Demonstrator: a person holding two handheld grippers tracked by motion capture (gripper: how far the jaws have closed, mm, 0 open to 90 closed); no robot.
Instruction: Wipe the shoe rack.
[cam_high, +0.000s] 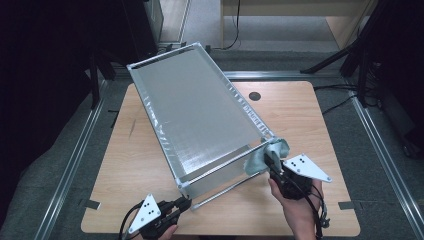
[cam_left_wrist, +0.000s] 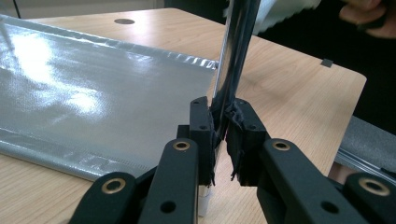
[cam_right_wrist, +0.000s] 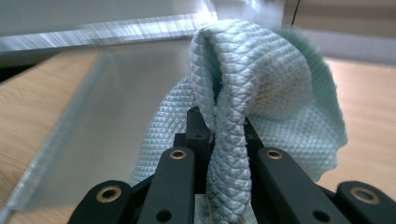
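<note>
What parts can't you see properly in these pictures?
- Right gripper pads, right gripper view: the pale green woven cloth covers them.
- Silver mesh rack with shiny metal bars, right gripper view: blurred, cut off by the top edge.
- Left gripper, high view: the hand is cut off by the bottom edge.
- Wooden table, high view: the rack hides its middle.

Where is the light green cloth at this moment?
In the high view the light green cloth sits right of centre, pinched in the right gripper and pressed against the near right corner of the silver rack on the wooden table.
</note>
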